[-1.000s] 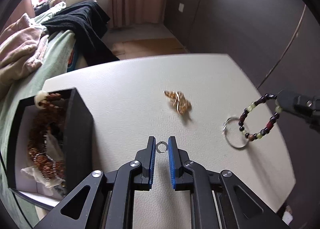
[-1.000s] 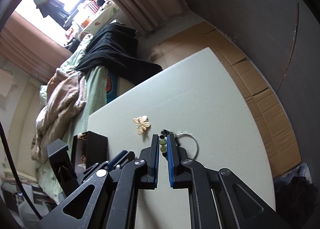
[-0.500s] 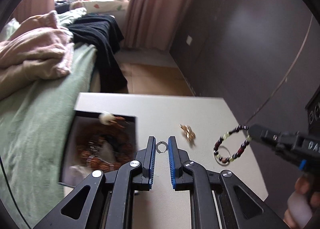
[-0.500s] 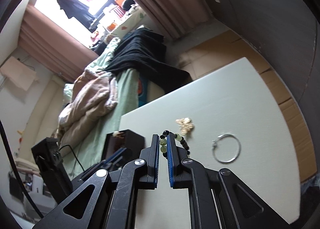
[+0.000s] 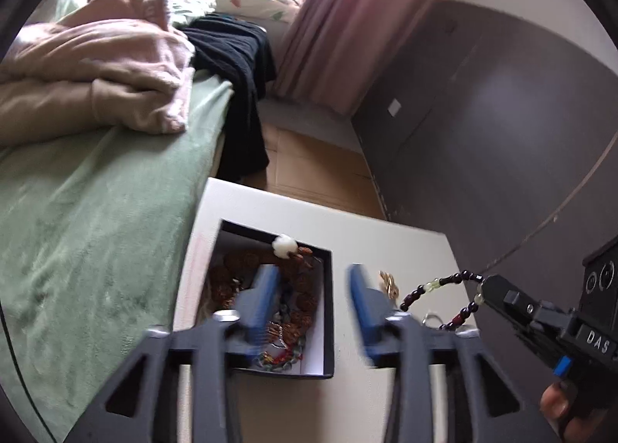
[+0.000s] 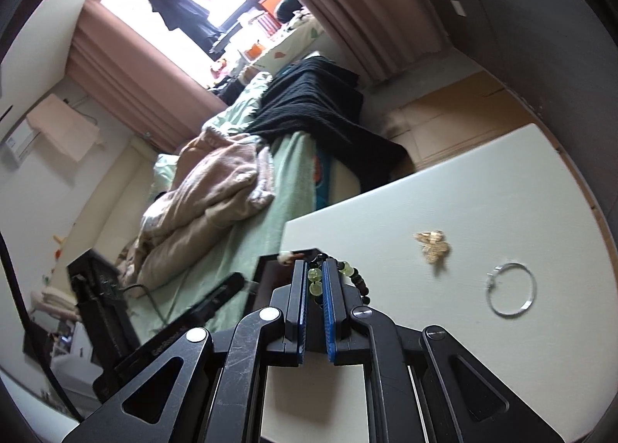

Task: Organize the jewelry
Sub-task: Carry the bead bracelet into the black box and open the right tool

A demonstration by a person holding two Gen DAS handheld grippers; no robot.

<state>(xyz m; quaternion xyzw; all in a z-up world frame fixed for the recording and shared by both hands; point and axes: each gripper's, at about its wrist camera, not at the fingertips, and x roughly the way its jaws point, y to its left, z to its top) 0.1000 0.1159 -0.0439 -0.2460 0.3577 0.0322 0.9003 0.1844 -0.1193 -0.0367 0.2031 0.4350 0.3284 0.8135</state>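
While your left gripper (image 5: 311, 304) hangs above the table (image 6: 483, 188), its jaws are opening with nothing caught between them, and the black box (image 5: 326, 311) of jewelry lies right beneath, on the table's left side by the bed (image 5: 89, 218). Your right gripper (image 6: 313, 280) is clamped tight on the bead bracelet (image 5: 444, 282), which dangles in the air just right of the box. Farther right on the table lie the bangle (image 6: 511, 290) and the gold piece (image 6: 432, 244), near each other but apart.

Left gripper (image 5: 313, 284) fingers (image 5: 264, 296) motion-blurred, hiding part of jewelry box (image 5: 328, 311) contents.
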